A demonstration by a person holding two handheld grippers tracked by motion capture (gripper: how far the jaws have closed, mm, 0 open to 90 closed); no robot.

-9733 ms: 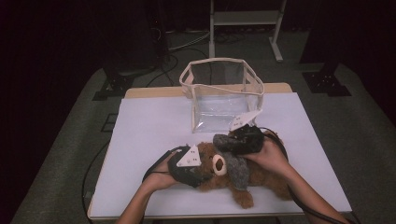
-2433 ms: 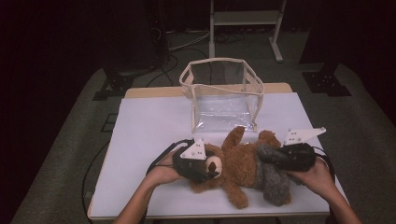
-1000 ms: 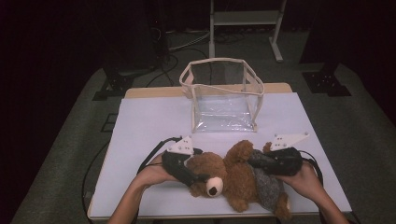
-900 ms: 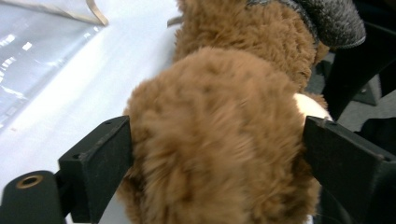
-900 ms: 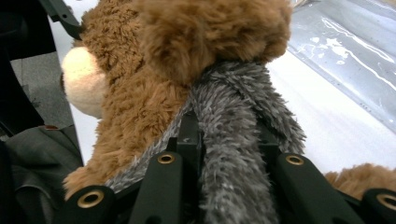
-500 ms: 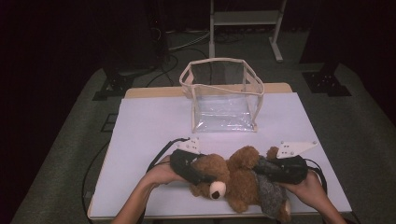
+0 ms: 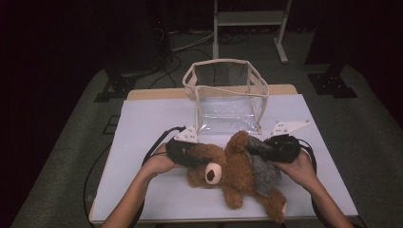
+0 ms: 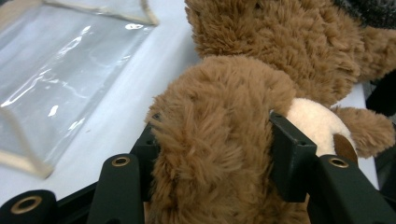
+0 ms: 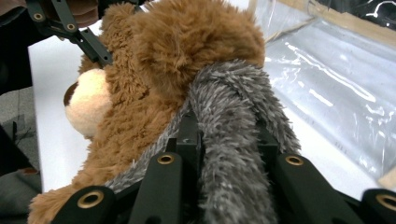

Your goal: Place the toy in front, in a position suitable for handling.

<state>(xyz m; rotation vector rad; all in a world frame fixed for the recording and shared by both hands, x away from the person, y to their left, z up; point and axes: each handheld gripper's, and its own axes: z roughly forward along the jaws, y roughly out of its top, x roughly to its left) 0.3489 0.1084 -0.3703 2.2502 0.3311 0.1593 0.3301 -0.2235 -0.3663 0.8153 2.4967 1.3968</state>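
A brown teddy bear point(image 7: 237, 173) in a grey fuzzy vest point(image 7: 264, 172) lies on the white table point(image 7: 142, 123), head to the left. My left gripper point(image 7: 197, 159) has just been closing, and its jaws now press on both sides of the bear's furry head point(image 8: 212, 154). The cream muzzle point(image 8: 310, 126) shows past the right jaw. My right gripper point(image 7: 256, 149) is shut on a grey furry limb point(image 9: 233, 140) of the vest at the bear's upper side. The other gripper's linkage point(image 9: 84, 39) shows by the bear's head in the right gripper view.
A clear plastic bag with beige trim point(image 7: 228, 95) stands open-topped at the table's back centre, just behind the bear; its wall point(image 8: 60, 79) point(image 9: 336, 93) is close to both grippers. Cables trail off the table's sides. Dark stands and floor surround the table.
The left jaws have closed onto the bear's head. Both hands and the bear have shifted a little away from the front edge, towards the bag.
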